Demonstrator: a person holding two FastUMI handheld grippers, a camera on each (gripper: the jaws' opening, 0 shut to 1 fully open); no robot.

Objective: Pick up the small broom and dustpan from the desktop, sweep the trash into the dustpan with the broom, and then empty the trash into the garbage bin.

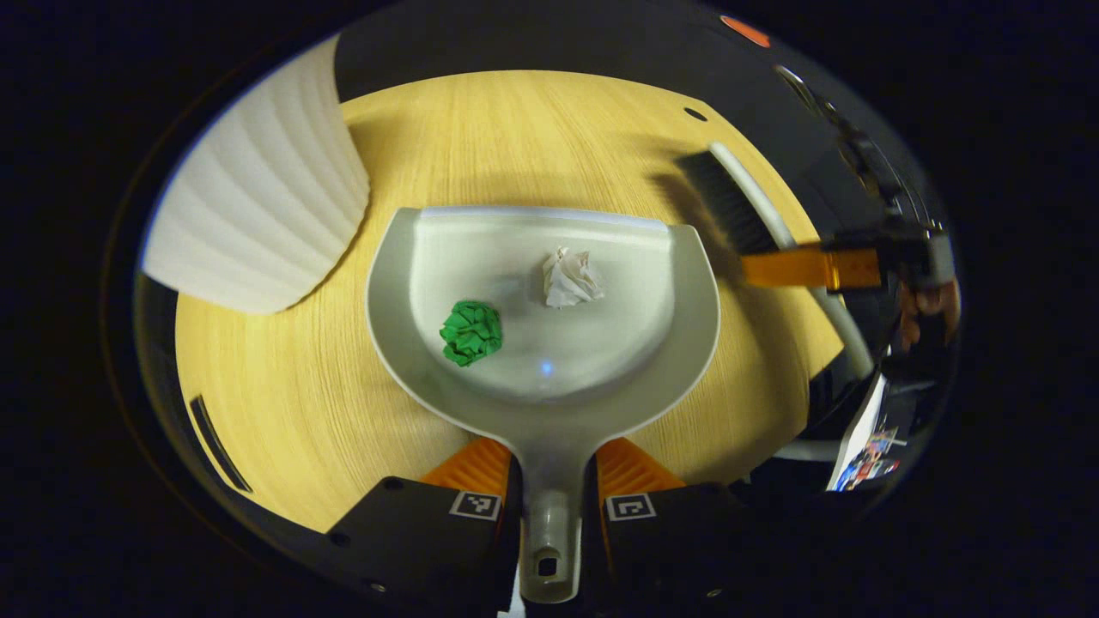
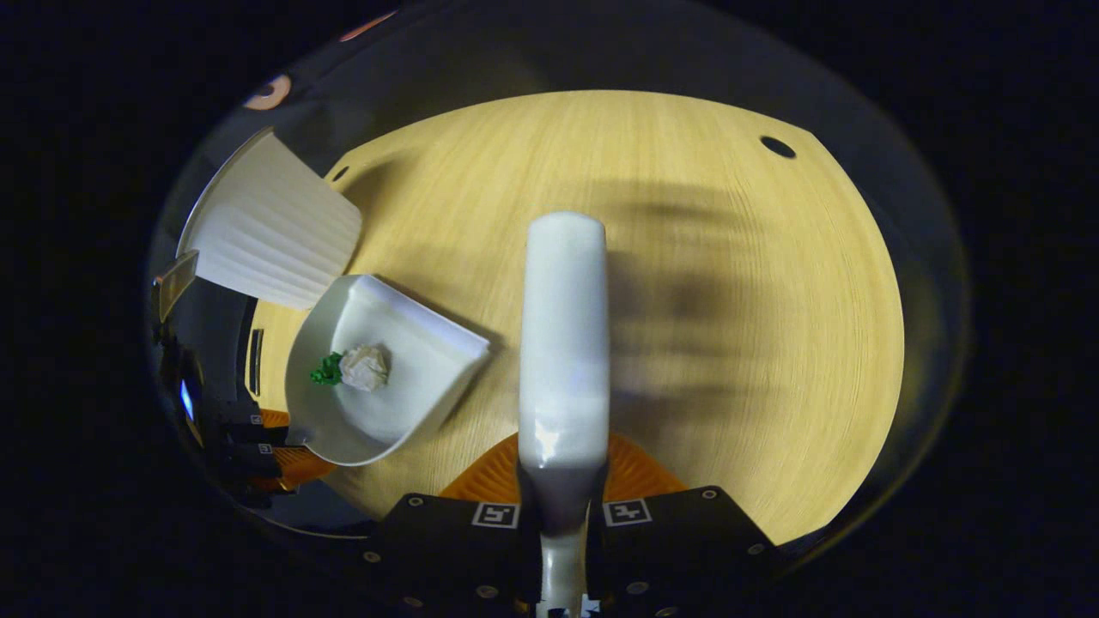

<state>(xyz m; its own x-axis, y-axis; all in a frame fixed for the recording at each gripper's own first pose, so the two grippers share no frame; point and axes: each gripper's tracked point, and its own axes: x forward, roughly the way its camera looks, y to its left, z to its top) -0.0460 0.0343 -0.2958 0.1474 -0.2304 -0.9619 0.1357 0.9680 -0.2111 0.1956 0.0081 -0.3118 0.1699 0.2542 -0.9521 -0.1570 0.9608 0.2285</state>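
Observation:
My left gripper is shut on the handle of the grey dustpan, which lies flat on the wooden desktop. Inside the pan rest a green paper ball and a white paper ball. To the pan's right hovers the small broom, black bristles down, held by the other gripper. In the right gripper view, my right gripper is shut on the broom's white handle, and the dustpan with both paper balls sits to the left.
A white ribbed garbage bin stands at the desk's far left, close to the pan's rim; it also appears as the white bin in the right gripper view. A person's hand holds the far gripper. A cable hole marks the desk's far right.

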